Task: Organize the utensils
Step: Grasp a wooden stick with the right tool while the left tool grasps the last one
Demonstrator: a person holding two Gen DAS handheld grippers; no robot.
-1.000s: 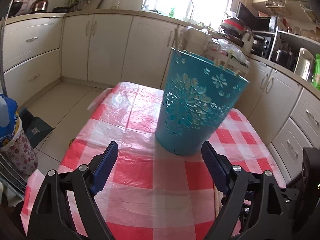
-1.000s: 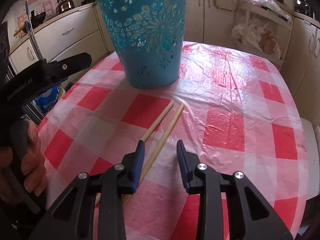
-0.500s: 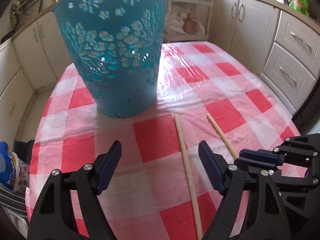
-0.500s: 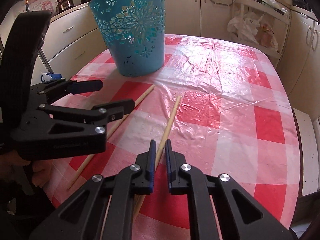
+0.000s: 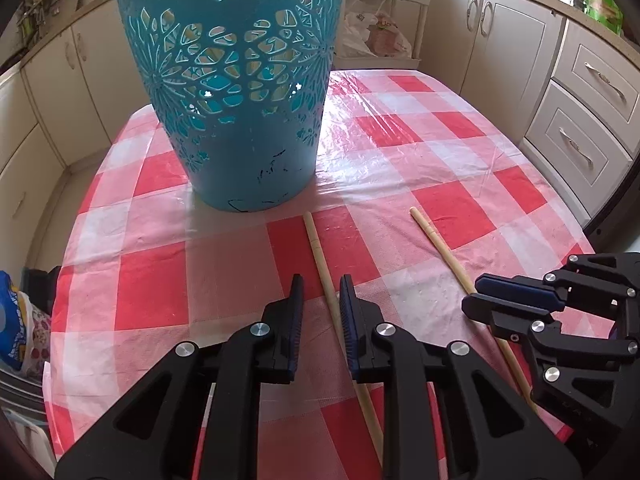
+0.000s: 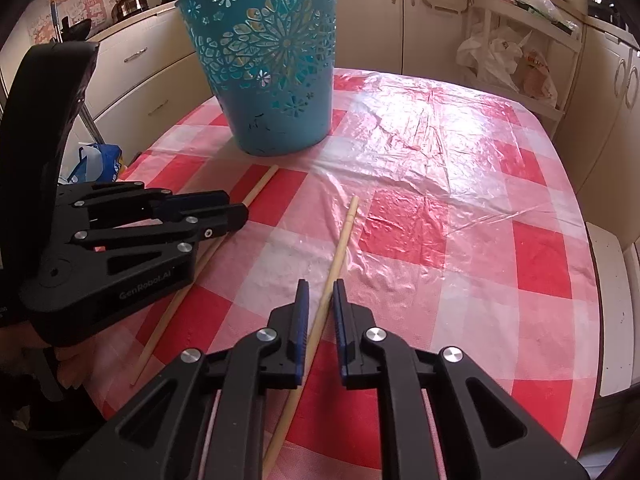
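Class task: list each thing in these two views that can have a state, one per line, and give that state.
Left tongs: part closed around the left chopstick, gaps visible.
Right tongs: part closed around the right chopstick, gaps visible.
Left chopstick: flat on the tablecloth.
Right chopstick: flat on the tablecloth.
Teal basket: upright.

Left hand-held gripper [image 5: 320,304] narrowed around its chopstick [image 5: 320,256].

My left gripper [image 5: 320,292] and right gripper [image 6: 321,296] sit low over the checked tablecloth [image 6: 460,216], side by side and close, each straddling a chopstick. Straight ahead, the tall blue basket [image 5: 240,92] blocks the far left of the table. To its right, the cloth lies open to the far edge.
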